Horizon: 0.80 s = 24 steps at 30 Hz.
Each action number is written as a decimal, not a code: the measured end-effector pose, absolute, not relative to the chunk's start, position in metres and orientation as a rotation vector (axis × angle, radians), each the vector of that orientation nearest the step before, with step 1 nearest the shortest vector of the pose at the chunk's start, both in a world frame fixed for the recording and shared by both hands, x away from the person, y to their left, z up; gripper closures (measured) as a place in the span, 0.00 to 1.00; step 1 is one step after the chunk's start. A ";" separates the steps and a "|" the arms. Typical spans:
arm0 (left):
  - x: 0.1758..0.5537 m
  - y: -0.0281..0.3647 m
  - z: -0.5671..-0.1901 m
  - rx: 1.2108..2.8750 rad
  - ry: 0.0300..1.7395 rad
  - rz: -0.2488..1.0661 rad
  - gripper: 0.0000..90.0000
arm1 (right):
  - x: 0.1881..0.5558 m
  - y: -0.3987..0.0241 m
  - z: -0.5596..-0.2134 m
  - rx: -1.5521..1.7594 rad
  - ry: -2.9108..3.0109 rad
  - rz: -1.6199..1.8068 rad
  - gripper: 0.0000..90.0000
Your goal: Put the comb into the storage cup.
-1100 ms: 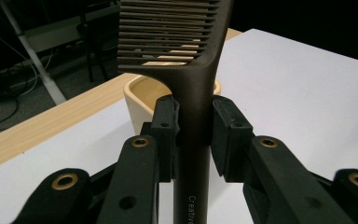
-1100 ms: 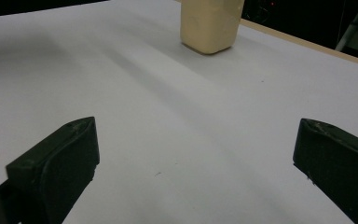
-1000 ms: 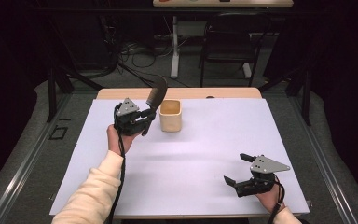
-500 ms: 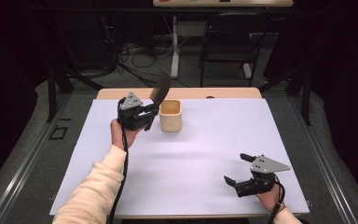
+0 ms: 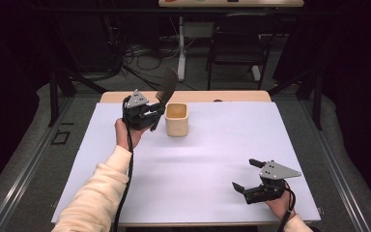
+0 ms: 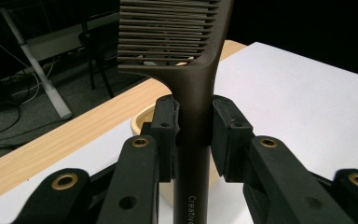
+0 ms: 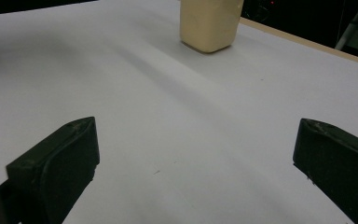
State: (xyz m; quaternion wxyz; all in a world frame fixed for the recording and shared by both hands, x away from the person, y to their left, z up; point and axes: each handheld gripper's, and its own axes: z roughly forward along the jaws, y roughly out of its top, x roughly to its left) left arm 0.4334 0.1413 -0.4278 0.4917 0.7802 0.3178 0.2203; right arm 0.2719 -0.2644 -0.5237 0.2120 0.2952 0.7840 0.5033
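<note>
My left gripper (image 5: pixel 155 116) is shut on the handle of a dark brown comb (image 5: pixel 166 87), held up above the white table sheet just left of a cream square cup (image 5: pixel 177 119). In the left gripper view the comb (image 6: pixel 193 93) stands upright between the pads, its teeth at the top, and the cup's rim (image 6: pixel 142 122) shows behind the jaws. My right gripper (image 5: pixel 246 175) rests low near the table's front right, jaws wide open with nothing between them. In the right gripper view my right gripper (image 7: pixel 198 170) faces bare sheet, with the cup (image 7: pixel 209 23) far ahead.
A white sheet (image 5: pixel 212 159) covers most of the wooden table (image 5: pixel 198 96), whose far edge shows bare wood. Beyond it stand a dark chair (image 5: pixel 236 43), a desk leg and floor cables. Metal rails run along both sides of the table.
My left hand has lifted the comb slightly and carried it a little right, closer to the cup. The right gripper has stayed put.
</note>
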 end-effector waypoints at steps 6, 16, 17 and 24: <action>0.438 0.138 -0.424 1.900 0.764 0.539 0.80 | 0.272 -0.264 -0.524 0.821 2.178 1.397 0.00; 0.444 0.133 -0.415 1.893 0.760 0.545 0.81 | 0.272 -0.264 -0.524 0.822 2.180 1.392 0.00; 0.444 0.133 -0.414 1.894 0.759 0.545 0.81 | 0.272 -0.264 -0.524 0.822 2.180 1.391 0.00; 0.448 0.128 -0.411 1.900 0.753 0.542 0.81 | 0.272 -0.264 -0.524 0.821 2.178 1.394 0.00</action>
